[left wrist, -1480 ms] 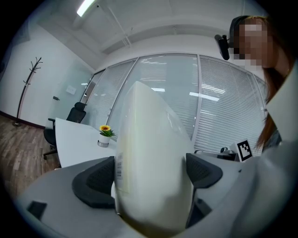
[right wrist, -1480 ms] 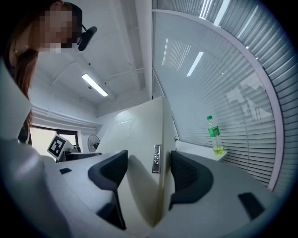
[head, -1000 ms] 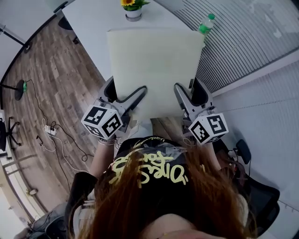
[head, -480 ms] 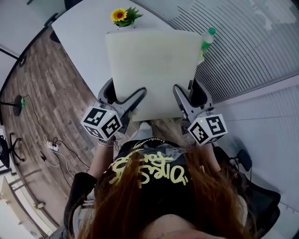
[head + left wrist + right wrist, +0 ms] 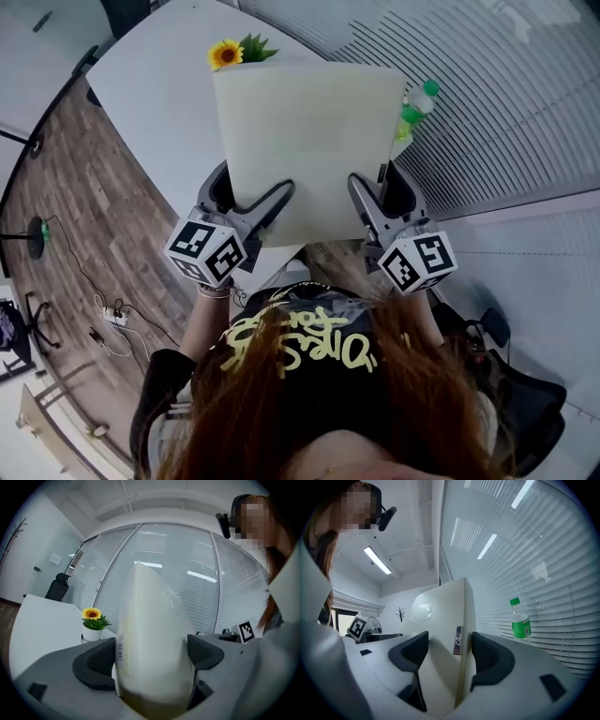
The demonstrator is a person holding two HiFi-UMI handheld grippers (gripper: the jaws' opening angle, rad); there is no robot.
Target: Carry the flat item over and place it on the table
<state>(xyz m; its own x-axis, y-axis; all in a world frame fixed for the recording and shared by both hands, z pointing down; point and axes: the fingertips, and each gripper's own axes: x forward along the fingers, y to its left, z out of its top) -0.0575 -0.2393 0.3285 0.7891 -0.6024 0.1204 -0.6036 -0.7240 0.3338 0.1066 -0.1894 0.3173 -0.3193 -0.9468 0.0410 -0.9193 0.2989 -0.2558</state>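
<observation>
Head view: see only parts of flower (image 5: 225, 53) and bottle (image 5: 417, 105), rest behind board (image 5: 305, 141); cannot read label (image 5: 458, 640) print.

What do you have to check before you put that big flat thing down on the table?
1. Left gripper grips the flat board: ok, jaws shut on its near edge.
2. Right gripper grips it too: ok.
3. Board is above the white table: ok.
4. Sunflower pot is out of the way: cannot tell, the board's far edge partly hides it in the head view.
5. Green bottle is out of the way: cannot tell, it stands close to the board's right edge.
6. Spot under the board is free: cannot tell, hidden.
</observation>
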